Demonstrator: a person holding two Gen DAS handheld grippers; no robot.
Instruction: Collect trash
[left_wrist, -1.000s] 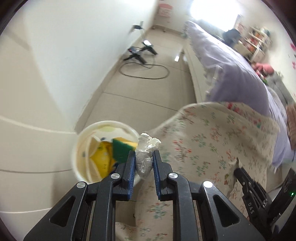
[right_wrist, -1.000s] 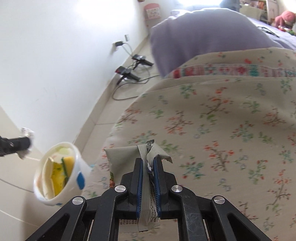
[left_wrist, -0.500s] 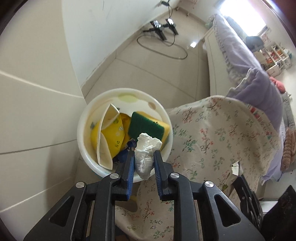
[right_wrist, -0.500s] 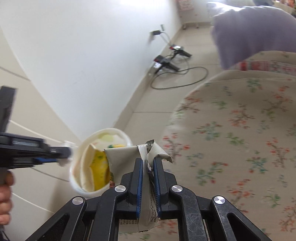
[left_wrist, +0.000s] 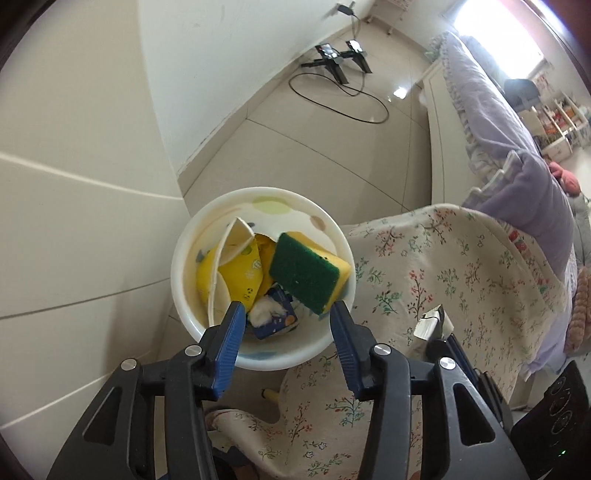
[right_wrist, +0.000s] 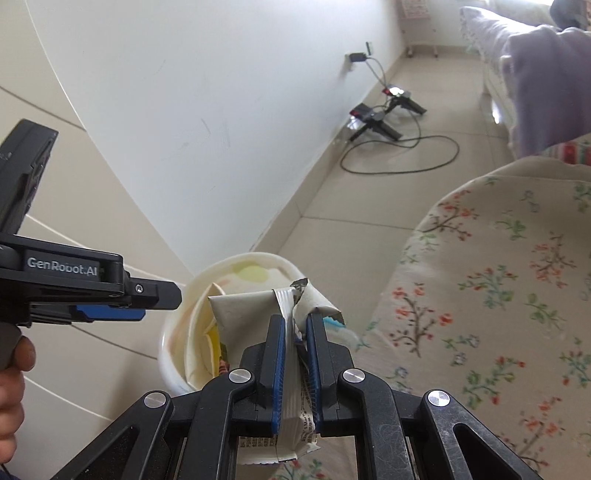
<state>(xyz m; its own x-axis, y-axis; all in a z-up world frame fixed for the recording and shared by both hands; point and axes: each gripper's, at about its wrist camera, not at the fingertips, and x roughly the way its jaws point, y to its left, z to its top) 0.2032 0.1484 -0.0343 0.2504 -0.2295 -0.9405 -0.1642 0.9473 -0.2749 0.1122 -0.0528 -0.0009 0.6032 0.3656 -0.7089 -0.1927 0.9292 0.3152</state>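
Since the earlier frame the left gripper (left_wrist: 286, 314) had swung over the round white plastic bin (left_wrist: 184, 295) and let go of the crumpled white tissue (left_wrist: 264, 314), which now lay inside among the trash, just below the blue pads. Its jaws were opening, with nothing between them. In the bin the tissue rested on a small blue carton (left_wrist: 275, 317), beside a folded yellow paper cup (left_wrist: 236, 273) and a green-topped yellow scouring sponge (left_wrist: 308, 275) leaning against the rim.

The right gripper (right_wrist: 295, 321) was clamped tight on a flattened grey-white foil wrapper (right_wrist: 251, 304), whose torn top stuck up above the fingertips. From the right wrist view the wrapper sat in front of the bin's opening, next to the floral cream cloth (right_wrist: 498, 295), but whether it was yet over the rim I could not tell.

The step in hand looked like dropping collected pieces into the bin: one down, one to go. The next move probably called for carrying the wrapper clear over the rim, with the left gripper out of the way, before parting the jaws.
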